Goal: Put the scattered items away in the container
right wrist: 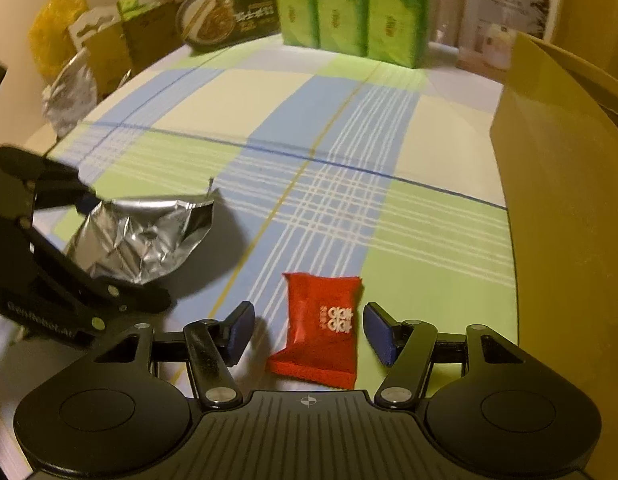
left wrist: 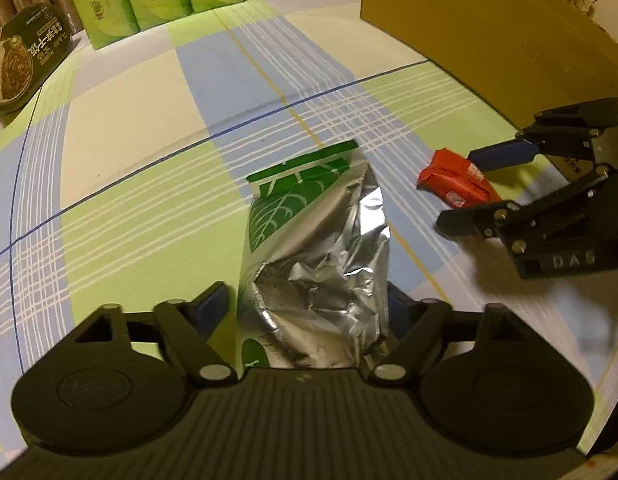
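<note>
A crumpled silver foil bag [left wrist: 321,264] with a green leaf print lies on the checked cloth between the fingers of my left gripper [left wrist: 307,306]. That gripper is spread wide, and a strip of cloth shows between its left pad and the bag. From the right wrist view the same bag [right wrist: 149,236] sits inside the left gripper [right wrist: 127,252]. A small red snack packet [right wrist: 325,324] lies flat between the open fingers of my right gripper [right wrist: 309,328], untouched on both sides. The left wrist view shows the red packet [left wrist: 455,182] inside the right gripper [left wrist: 457,190]. A tan cardboard container [right wrist: 569,208] stands to the right.
Green tissue packs [right wrist: 349,8] and a dark instant-noodle bowl [right wrist: 229,16] stand at the far edge. A booklet [right wrist: 501,20] leans at the back right. Another foil bag [right wrist: 69,96], a yellow bag [right wrist: 57,28] and small boxes [right wrist: 109,48] crowd the left edge.
</note>
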